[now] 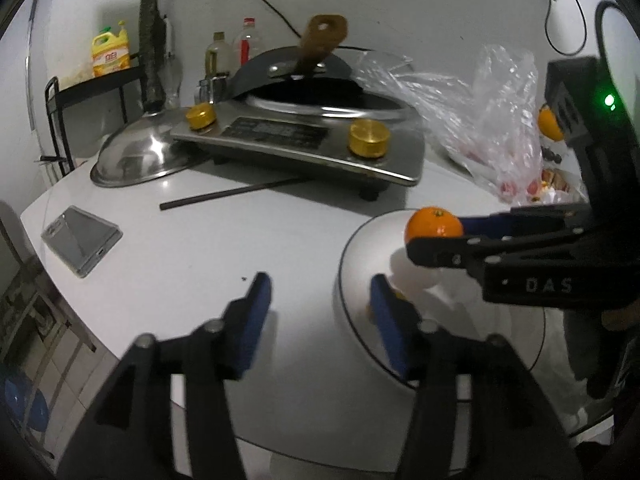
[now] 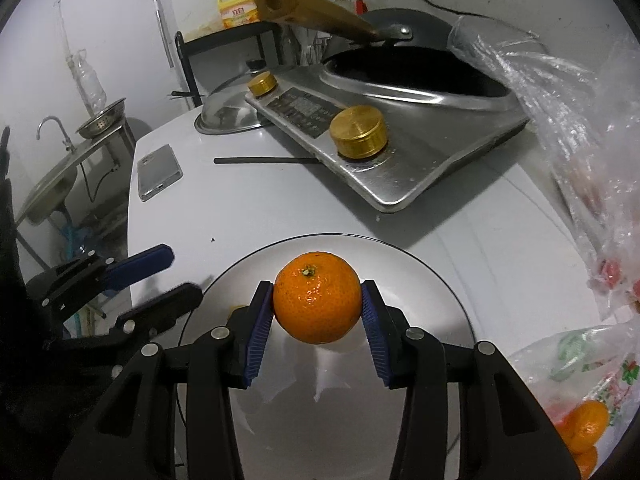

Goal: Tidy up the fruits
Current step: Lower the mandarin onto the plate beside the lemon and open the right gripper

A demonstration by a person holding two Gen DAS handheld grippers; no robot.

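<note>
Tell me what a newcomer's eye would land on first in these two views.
First the orange, clamped between the right gripper's blue pads and held over the white plate at the near edge of the table. Next the steel cooker with its gold knobs and a black wok, behind the plate. The left gripper stands open and empty at the plate's left rim.

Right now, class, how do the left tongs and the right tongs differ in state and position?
The right tongs are shut on an orange; the left tongs stand open and hold nothing. The right tongs hang over the plate; the left tongs are at the plate's edge, one finger over the white table. Both have black arms and blue pads.
</note>
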